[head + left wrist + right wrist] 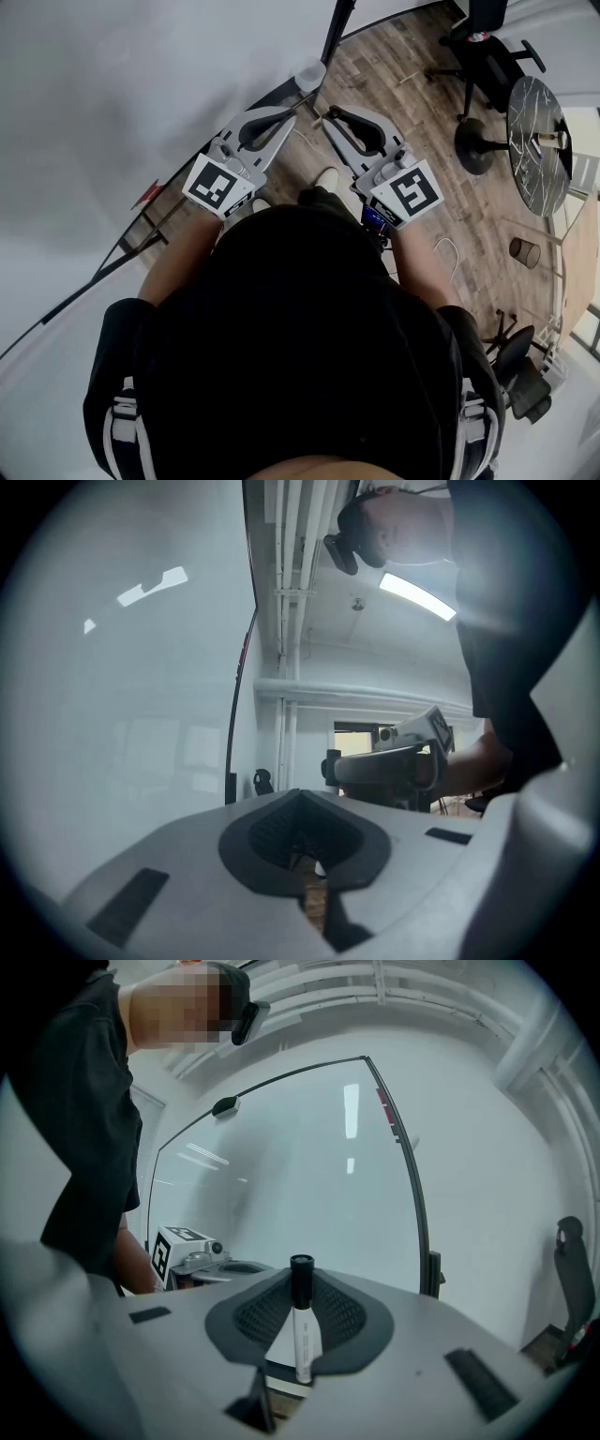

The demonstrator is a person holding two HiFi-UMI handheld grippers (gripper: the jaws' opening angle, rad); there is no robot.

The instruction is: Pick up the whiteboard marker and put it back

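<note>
Marker's clamped in the right gripper

The right gripper pinches the whiteboard marker upright, black cap up, bottom centre of its view. The left gripper is closed on nothing. Both are held out side by side facing the whiteboard, with open wood floor at upper right.

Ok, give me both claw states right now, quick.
Left claw: closed, nothing in it.
Right claw: closed on the whiteboard marker.
</note>
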